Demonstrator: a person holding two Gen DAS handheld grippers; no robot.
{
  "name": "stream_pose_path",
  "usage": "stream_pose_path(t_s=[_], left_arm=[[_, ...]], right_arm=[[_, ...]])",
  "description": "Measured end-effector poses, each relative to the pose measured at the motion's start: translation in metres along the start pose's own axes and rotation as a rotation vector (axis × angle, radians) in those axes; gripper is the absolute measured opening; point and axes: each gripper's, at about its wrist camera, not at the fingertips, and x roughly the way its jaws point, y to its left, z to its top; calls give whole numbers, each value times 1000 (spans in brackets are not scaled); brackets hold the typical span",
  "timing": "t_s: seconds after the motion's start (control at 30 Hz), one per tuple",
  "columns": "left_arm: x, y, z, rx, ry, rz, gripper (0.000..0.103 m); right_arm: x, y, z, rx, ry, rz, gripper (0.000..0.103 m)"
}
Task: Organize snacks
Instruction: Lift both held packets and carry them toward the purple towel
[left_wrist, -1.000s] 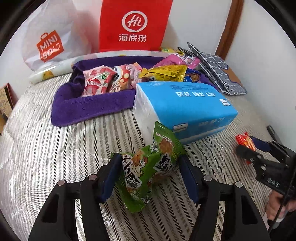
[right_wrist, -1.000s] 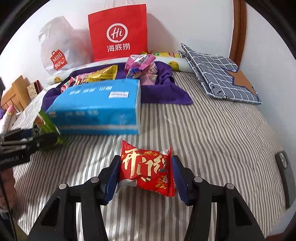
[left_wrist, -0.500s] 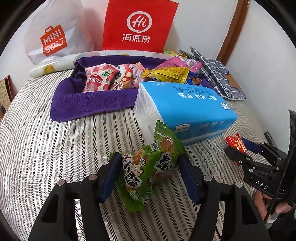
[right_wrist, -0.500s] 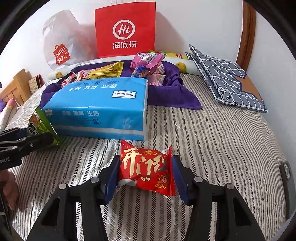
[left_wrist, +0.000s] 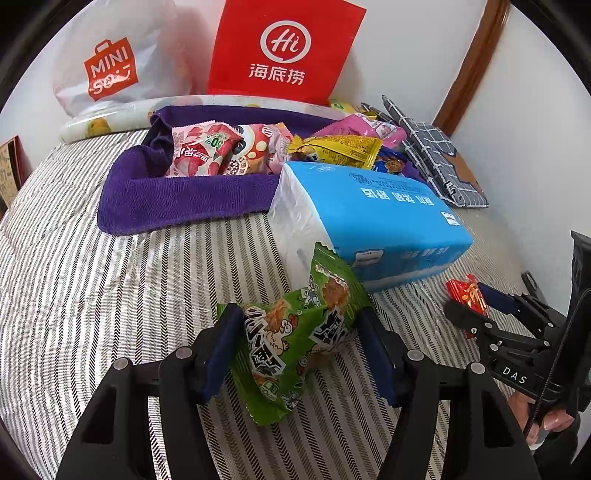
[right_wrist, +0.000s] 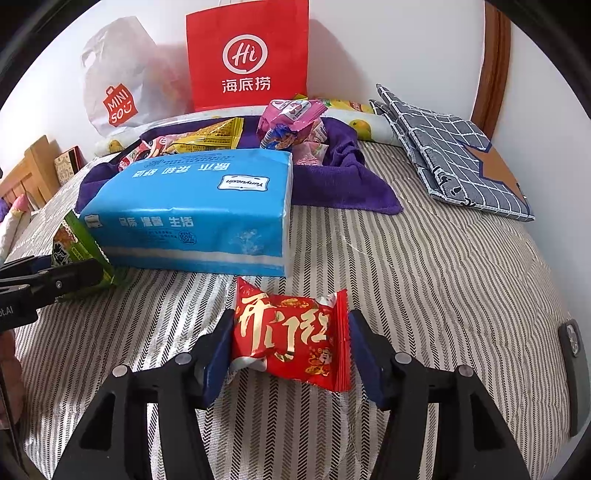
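My left gripper (left_wrist: 297, 314) is shut on a green snack packet (left_wrist: 295, 343), held crumpled just over the striped bed, close in front of the blue tissue pack (left_wrist: 376, 221). The red snack packet (right_wrist: 288, 332) sits between the blue pads of my right gripper (right_wrist: 291, 317); its jaws are opening, and the packet still touches both pads. In the left wrist view the right gripper (left_wrist: 466, 297) appears at the right, low over the bed, with a hand behind it. A purple towel (left_wrist: 177, 199) behind the tissue pack holds several other snack packets (left_wrist: 207, 155).
A red paper bag (right_wrist: 247, 55) and a white shopping bag (right_wrist: 118, 81) lean on the wall at the back. A grey checked cloth (right_wrist: 450, 155) lies at the far right. Striped bedding (right_wrist: 424, 277) stretches to the right of the tissue pack (right_wrist: 192, 206).
The right gripper's jaws have widened a little and the red packet has spread out flatter between them. The left gripper keeps its hold on the green packet in the same place.
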Motion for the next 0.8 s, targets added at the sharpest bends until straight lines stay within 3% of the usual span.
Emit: stream_pose_path(t_s=[0.8], left_arm=[[-9, 4, -2, -49, -11, -31, 62]], right_arm=[[-15, 0, -4, 2, -73, 15, 49]])
